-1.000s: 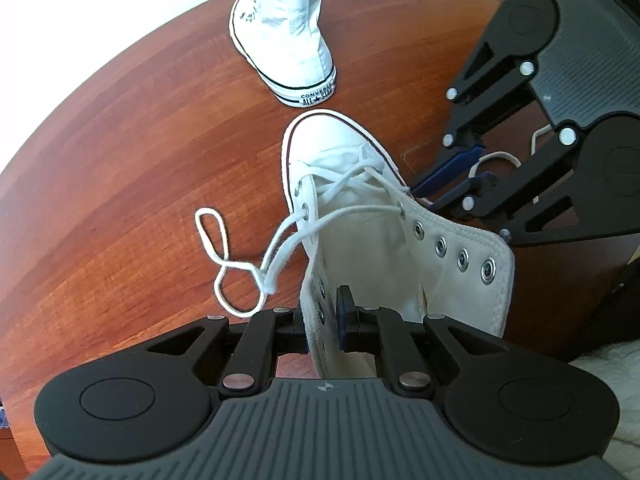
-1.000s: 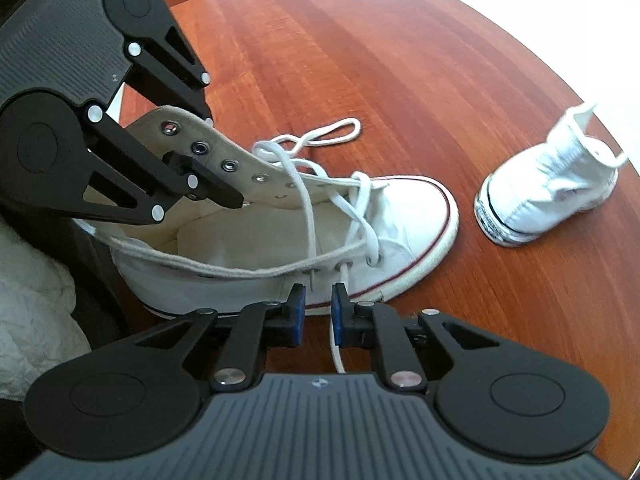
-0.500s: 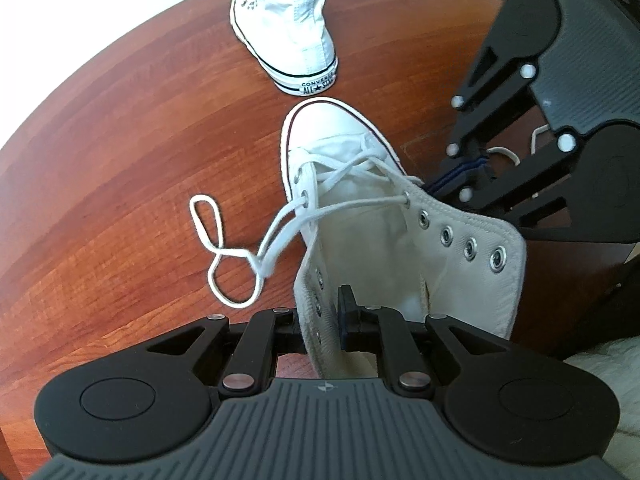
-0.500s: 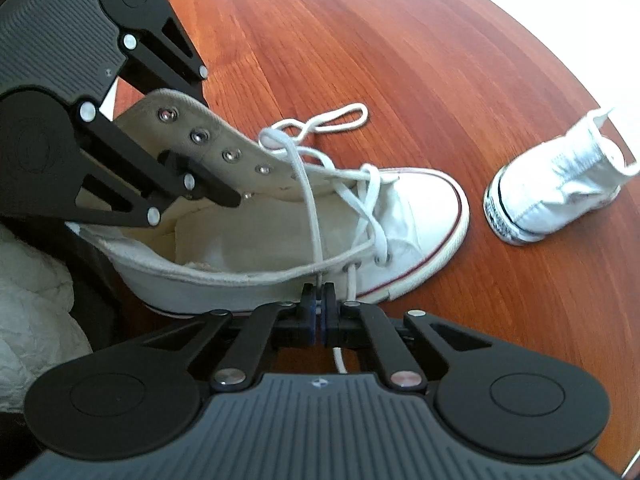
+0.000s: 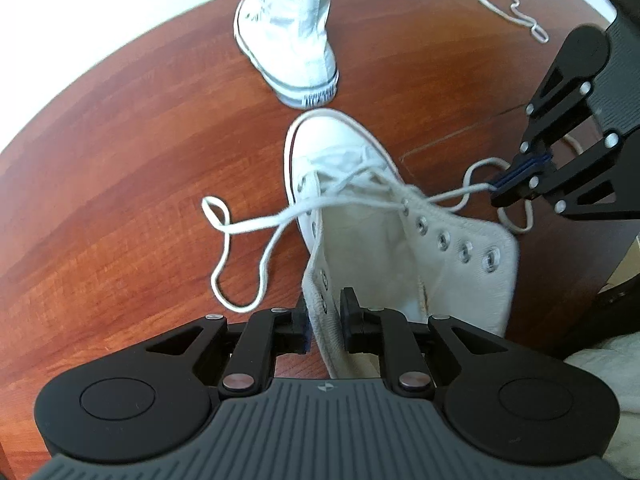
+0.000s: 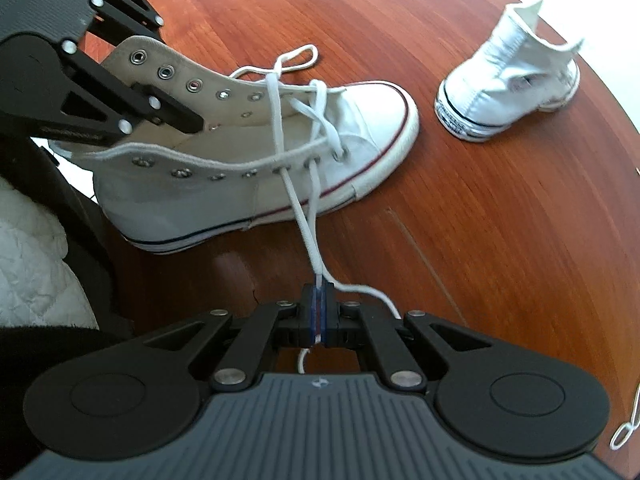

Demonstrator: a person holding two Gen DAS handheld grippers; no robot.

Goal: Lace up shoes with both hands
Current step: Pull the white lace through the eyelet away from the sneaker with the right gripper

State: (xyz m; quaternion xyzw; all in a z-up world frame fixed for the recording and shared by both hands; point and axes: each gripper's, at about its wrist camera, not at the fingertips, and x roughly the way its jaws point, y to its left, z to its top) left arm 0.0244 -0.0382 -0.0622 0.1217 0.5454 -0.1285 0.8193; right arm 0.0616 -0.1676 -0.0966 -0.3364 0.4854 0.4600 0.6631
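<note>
Shoe: white high-top (image 5: 372, 216) stands on the wooden table (image 5: 120, 184), toe at 12 o'clock in the left wrist view; lower eyelets laced, upper eyelets bare.
Lace: white lace (image 6: 308, 236) runs taut from the shoe's side to the right gripper; its other end lies looped (image 5: 228, 248) on the table at 9 o'clock of the shoe.
Right gripper: right gripper (image 6: 319, 312) fingers pressed together, pinching the lace.
Left gripper: left gripper (image 5: 324, 316) fingers clamp the shoe's collar edge.
View difference: only the right wrist view shows the red sole stripe (image 6: 344, 184).
Surroundings: second white shoe (image 5: 292, 40) beyond the toe, apart; loose lace (image 5: 500, 4) at 1 o'clock.
Writing: heel label (image 5: 318, 98) blurred, unreadable.
</note>
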